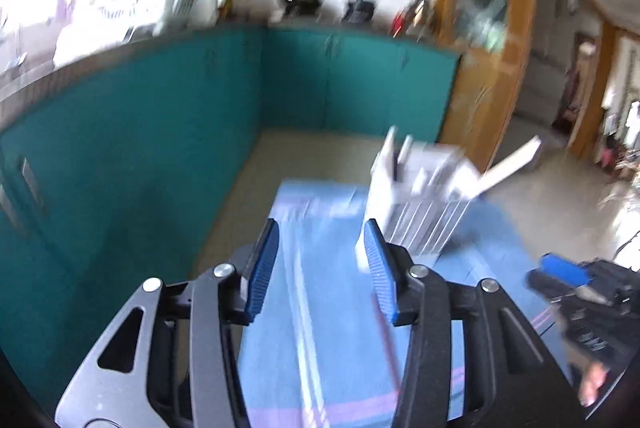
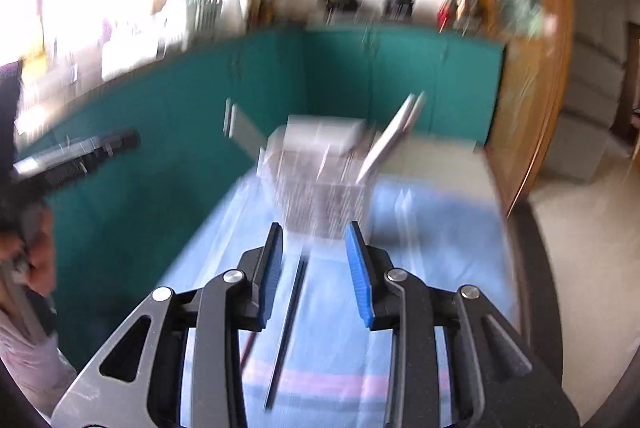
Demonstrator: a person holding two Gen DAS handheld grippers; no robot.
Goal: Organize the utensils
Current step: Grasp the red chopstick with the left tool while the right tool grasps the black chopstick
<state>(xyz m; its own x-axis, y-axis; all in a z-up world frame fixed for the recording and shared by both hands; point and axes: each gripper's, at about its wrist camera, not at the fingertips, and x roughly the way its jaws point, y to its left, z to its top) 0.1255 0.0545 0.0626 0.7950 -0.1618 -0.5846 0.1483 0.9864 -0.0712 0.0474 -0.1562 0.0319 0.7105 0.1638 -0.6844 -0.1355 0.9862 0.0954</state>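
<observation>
Both views are motion-blurred. A white slatted utensil holder [image 1: 420, 203] stands at the far end of a light blue cloth [image 1: 328, 328]; pale utensils [image 1: 512, 163] lean out of it. My left gripper [image 1: 322, 232] is open and empty, above the cloth just left of the holder. A pale chopstick [image 1: 308, 328] and a reddish one [image 1: 386, 336] lie on the cloth below it. In the right wrist view the holder [image 2: 320, 183] is straight ahead. My right gripper [image 2: 314, 234] is open and empty above a dark chopstick [image 2: 286, 332] on the cloth [image 2: 420, 268].
Teal cabinets [image 1: 160, 147] run along the left and back under a cluttered counter. A wooden door frame [image 1: 480, 87] stands at the right. The other gripper [image 1: 580, 288] shows at the right edge. The person's hand [image 2: 36, 252] shows at the left.
</observation>
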